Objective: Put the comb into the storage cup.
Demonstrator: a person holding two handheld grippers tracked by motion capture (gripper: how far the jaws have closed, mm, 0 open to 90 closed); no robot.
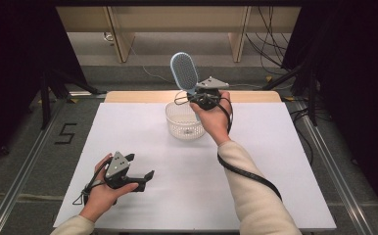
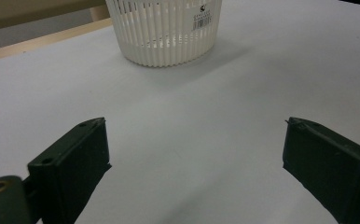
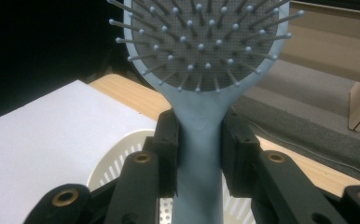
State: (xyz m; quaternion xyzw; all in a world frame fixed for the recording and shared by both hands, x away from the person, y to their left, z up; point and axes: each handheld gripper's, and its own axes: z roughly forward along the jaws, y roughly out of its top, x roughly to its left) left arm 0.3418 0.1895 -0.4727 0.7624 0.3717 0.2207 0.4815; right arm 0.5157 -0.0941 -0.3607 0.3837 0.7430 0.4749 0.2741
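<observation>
We see the right gripper (image 1: 200, 98) clamped on the blue hairbrush (image 1: 184, 71) handle, above the white basket (image 1: 184, 120). Its long axis stands near upright, head toward eleven o'clock. Our left gripper (image 1: 138, 171) rests wide open, empty, at seven o'clock.

Black "5" on the floor (image 1: 66, 133).

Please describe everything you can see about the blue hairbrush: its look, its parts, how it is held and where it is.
The hairbrush is pale blue and looks like plastic, with an oval head, a grey bristle pad and thin pins with small ball tips. It narrows into a smooth neck and handle. The right gripper is shut on the handle just under the head, one jaw on each side. The brush stands nearly upright, head up, above the white slotted basket at the far side of the table. Nothing else touches it.
</observation>
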